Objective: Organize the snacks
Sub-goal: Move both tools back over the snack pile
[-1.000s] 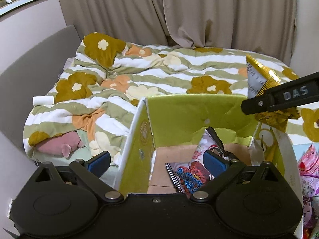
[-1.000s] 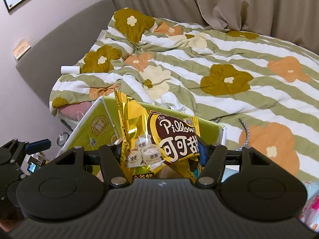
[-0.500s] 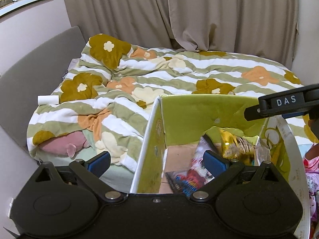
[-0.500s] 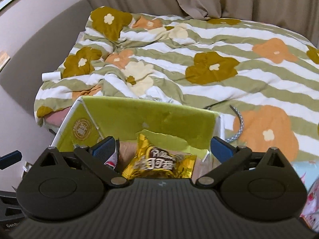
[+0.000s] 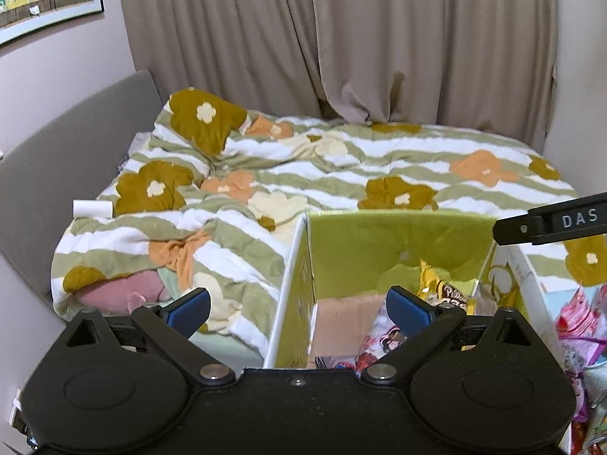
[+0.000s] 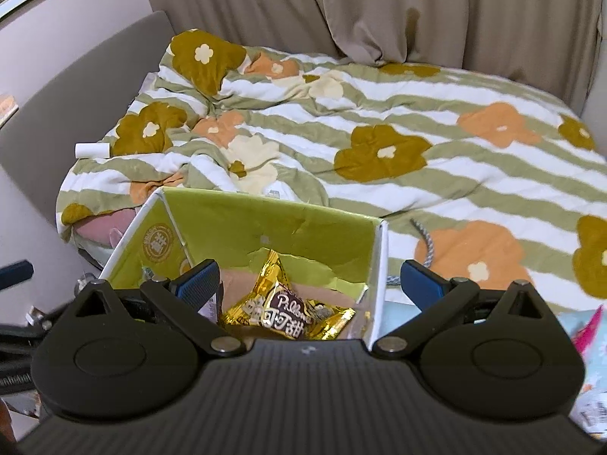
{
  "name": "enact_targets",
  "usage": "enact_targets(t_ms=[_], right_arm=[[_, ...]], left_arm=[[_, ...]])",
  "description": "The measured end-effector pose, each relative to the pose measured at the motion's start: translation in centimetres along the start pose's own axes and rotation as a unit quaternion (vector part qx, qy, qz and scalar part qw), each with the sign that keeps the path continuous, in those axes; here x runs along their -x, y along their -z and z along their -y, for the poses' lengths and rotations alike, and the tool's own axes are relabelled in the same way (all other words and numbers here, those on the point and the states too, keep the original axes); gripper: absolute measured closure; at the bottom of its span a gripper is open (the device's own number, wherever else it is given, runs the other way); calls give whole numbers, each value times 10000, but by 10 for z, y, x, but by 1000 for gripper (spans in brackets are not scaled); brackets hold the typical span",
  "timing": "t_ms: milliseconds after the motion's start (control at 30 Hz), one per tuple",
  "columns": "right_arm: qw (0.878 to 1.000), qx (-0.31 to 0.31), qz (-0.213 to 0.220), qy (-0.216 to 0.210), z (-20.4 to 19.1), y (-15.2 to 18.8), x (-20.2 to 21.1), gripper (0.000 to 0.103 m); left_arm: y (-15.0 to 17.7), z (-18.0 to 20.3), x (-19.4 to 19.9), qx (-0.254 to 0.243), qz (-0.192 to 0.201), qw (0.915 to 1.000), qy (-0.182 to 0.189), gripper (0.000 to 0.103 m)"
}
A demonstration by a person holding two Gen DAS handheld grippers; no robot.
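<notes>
An open cardboard box with green inner walls (image 5: 379,242) (image 6: 265,223) stands at the near edge of the bed. A gold Pillows snack bag (image 6: 288,313) (image 5: 444,292) lies inside it, beside a red and white snack bag (image 5: 379,345). My right gripper (image 6: 309,280) is open and empty, just above and behind the box. My left gripper (image 5: 299,305) is open and empty, straddling the box's left wall. One right gripper finger (image 5: 550,223) crosses the right edge of the left wrist view.
Pink and other snack packs (image 5: 580,326) (image 6: 592,326) lie to the right of the box. A bed with a floral striped quilt (image 6: 379,121) fills the background, with a white roll (image 6: 93,149) at its left edge and curtains behind. A grey braided cord (image 6: 425,242) lies on the quilt.
My right gripper opened and let the gold bag drop into the box, then pulled back and up. My left gripper stayed open and rose slightly.
</notes>
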State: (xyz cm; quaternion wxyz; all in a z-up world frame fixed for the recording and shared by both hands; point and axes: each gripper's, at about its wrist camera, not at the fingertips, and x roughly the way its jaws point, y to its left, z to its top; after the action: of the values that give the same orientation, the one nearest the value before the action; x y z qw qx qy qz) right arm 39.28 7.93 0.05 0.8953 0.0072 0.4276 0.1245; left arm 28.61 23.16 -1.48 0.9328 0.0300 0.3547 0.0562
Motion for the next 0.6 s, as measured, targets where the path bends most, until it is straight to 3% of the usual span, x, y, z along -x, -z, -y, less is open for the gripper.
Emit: enact_targets(t_ms=[367, 600], right_arm=[[9957, -165, 908, 27, -15, 12, 84, 0], [9940, -260, 1017, 293, -15, 46, 127, 0]], left_arm=[[3, -11, 64, 11, 709, 9975, 48, 0], [15, -8, 99, -174, 1037, 9939, 320, 0]])
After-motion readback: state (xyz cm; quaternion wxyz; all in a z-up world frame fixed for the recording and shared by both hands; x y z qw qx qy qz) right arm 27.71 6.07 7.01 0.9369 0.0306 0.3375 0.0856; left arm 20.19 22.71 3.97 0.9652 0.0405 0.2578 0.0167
